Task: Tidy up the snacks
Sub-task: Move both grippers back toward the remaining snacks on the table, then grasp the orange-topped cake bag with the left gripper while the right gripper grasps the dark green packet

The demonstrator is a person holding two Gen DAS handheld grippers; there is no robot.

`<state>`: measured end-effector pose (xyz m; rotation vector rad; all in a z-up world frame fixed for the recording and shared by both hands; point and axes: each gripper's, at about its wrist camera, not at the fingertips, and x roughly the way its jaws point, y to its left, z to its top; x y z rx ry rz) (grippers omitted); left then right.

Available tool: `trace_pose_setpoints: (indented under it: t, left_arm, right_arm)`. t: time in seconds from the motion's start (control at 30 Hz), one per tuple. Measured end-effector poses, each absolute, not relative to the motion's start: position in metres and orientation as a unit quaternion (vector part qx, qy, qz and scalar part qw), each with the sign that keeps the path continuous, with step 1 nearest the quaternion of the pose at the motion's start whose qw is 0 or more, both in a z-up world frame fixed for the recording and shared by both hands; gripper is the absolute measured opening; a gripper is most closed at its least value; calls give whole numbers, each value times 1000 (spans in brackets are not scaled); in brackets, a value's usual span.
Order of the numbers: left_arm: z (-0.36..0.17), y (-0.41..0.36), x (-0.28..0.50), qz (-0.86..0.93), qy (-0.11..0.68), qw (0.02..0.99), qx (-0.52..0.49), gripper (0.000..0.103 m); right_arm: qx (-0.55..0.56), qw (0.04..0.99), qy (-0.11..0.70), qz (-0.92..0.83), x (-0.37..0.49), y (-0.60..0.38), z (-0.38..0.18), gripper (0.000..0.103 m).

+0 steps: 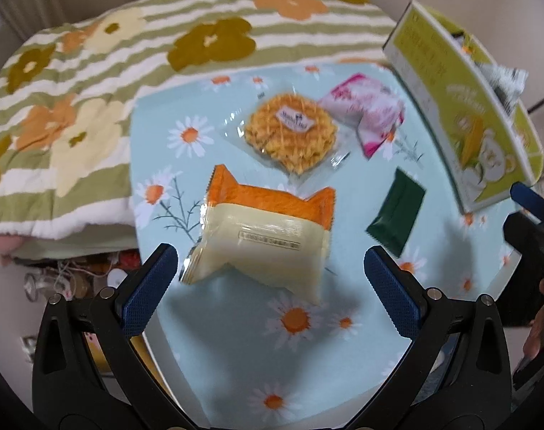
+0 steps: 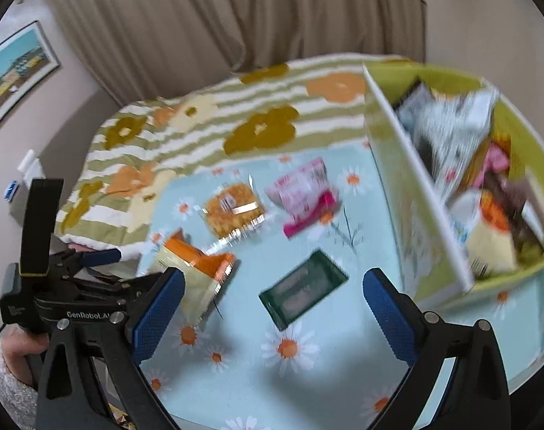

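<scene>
Four snacks lie on the daisy-print tabletop (image 1: 300, 358). An orange-and-cream packet (image 1: 268, 229) sits just ahead of my left gripper (image 1: 272, 286), which is open and not touching it. Beyond it are a round yellow pastry in clear wrap (image 1: 293, 136), a pink packet (image 1: 368, 114) and a dark green packet (image 1: 397, 211). My right gripper (image 2: 273, 310) hangs open above the dark green packet (image 2: 302, 288), holding nothing. To the right, the yellow-green box (image 2: 426, 215) holds several snacks.
A flower-striped blanket (image 1: 74, 107) covers the bed past the table's far and left edges. The yellow-green box (image 1: 465, 107) stands at the table's right side. A hand in a fluffy sleeve (image 2: 13, 354) holds the other gripper at left. Curtains (image 2: 236, 18) hang behind.
</scene>
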<state>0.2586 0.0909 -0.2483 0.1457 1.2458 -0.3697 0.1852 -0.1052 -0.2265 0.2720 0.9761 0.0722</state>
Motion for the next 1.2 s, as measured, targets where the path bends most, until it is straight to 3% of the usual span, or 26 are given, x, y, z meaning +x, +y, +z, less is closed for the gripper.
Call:
trace_pose_setpoints:
  t: [0.37, 0.83, 1.03, 1.2]
  left_arm:
    - [-301, 86, 288, -172, 618, 764, 70, 103]
    - [-324, 75, 291, -169, 633, 752, 67, 103]
    - [-320, 78, 289, -172, 622, 761, 62, 87]
    - [-317, 84, 289, -169, 621, 764, 46, 81]
  right_arm:
    - [129, 836, 531, -43, 218, -102, -297, 99]
    - [148, 821, 548, -65, 224, -109, -315, 99]
    - [145, 814, 559, -68, 228, -105, -323, 99]
    - [124, 815, 562, -65, 234, -93, -327, 96]
